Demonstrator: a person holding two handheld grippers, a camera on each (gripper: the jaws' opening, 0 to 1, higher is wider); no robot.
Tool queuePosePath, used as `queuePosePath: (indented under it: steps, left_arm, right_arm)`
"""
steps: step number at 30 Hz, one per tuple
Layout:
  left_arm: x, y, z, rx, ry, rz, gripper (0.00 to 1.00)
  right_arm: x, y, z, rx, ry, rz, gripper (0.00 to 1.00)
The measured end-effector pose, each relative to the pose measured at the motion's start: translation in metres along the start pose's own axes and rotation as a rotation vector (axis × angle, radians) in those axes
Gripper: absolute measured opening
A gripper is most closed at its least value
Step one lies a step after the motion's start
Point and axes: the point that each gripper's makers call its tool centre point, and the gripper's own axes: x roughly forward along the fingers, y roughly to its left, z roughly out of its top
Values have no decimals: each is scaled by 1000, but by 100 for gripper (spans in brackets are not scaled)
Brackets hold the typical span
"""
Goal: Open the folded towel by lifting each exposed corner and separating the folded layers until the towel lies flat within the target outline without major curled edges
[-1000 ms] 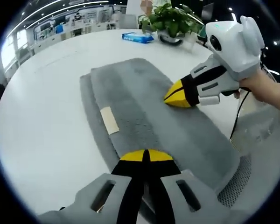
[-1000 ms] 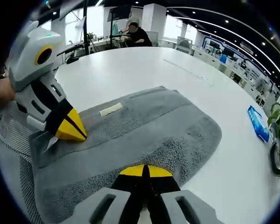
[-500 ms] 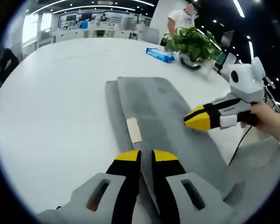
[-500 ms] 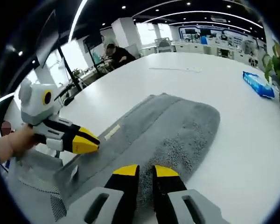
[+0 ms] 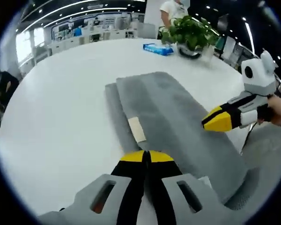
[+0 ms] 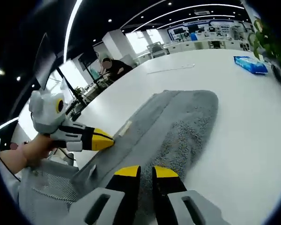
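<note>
A grey towel (image 5: 166, 110) lies folded lengthwise on the white table (image 5: 61, 108), with a beige label (image 5: 136, 129) near its left fold. My left gripper (image 5: 146, 156) is shut, its yellow tips over the towel's near edge just below the label. I cannot tell whether any cloth is pinched. In the right gripper view the towel (image 6: 178, 126) stretches away, and the left gripper (image 6: 110, 139) points at its left edge beside the label (image 6: 125, 127). My right gripper (image 6: 146, 171) stands open by a narrow gap over the near part. In the left gripper view the right gripper (image 5: 210, 123) hovers at the towel's right edge.
A blue packet (image 5: 158, 48) and a potted plant (image 5: 189, 33) stand at the table's far side. A grey mesh chair back (image 6: 42, 187) sits at the near edge. A person (image 6: 113, 68) sits at a far desk. Bare tabletop spreads left of the towel.
My left jaws have gone from slightly apart to shut. The right jaws keep their narrow gap. Both cameras shifted; the right gripper now sits farther toward the towel's right edge.
</note>
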Motion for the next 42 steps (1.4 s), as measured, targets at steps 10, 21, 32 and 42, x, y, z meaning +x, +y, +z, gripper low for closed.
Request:
queuePosePath:
  steps: [10,21,32,42]
  left_arm:
    - [3,-50,24,395,-63,-42,1]
    - [20,-92,23,514,-27,-115,1]
    - [23,-109,17,746,-15,-93,1]
    - [26,-115,7,869,1,-105,1]
  right_arm:
    - [2,-2,-4,32,-7,5,6]
    - [-1,-7,-1,87,-42,23,6]
    - [2,-10,2,144,-59,25,5]
    - [9,-12,0,121,-58,24,0]
